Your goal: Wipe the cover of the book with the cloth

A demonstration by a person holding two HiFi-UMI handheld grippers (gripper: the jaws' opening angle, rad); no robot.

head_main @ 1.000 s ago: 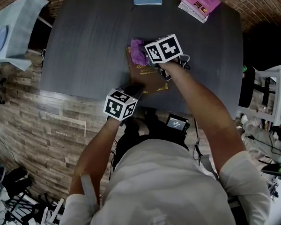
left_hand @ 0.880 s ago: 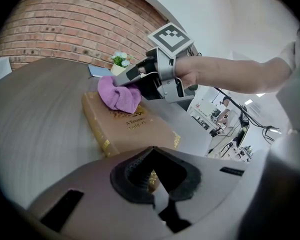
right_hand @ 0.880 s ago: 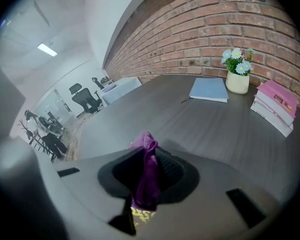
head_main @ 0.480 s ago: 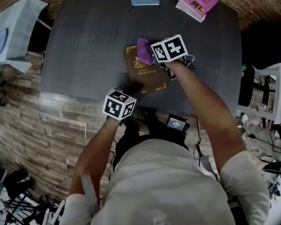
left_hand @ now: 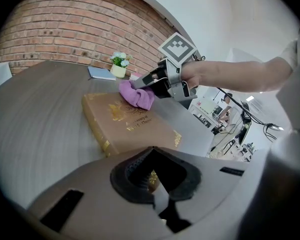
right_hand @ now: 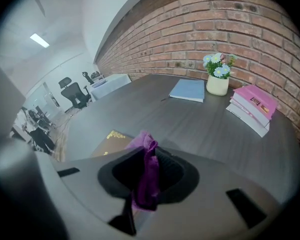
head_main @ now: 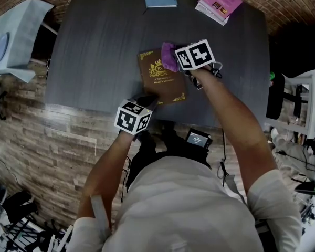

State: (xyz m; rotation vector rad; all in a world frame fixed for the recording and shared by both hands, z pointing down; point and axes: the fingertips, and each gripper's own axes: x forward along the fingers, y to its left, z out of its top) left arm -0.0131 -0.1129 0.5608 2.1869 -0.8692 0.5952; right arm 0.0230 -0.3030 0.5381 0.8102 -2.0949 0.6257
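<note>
- Wiping looks under way, in our judgement: the purple cloth point(head_main: 169, 57) rests on the far right corner of the brown book point(head_main: 163, 85), just beside the cover's gold crest.
- No dust or streak shows on the cover, so we cannot tell how much of it is already wiped. We judge that the title lines and the near half, which lie bare between the two tongs, are yet to be gone over.
- The right tongs point(head_main: 175, 62) grip the cloth. In the right gripper view we see the fabric pinched between the jaws, its loose end bunched just ahead of the tips.
- The left tongs point(head_main: 149, 100) have their jaws drawn together with nothing between them. The tips sit at the book's near left corner, and we take them to be steadying it.
- The book lies flat on the table point(head_main: 94, 46), running from the left tongs' tips away toward the right tongs, which reach in over its right edge.
</note>
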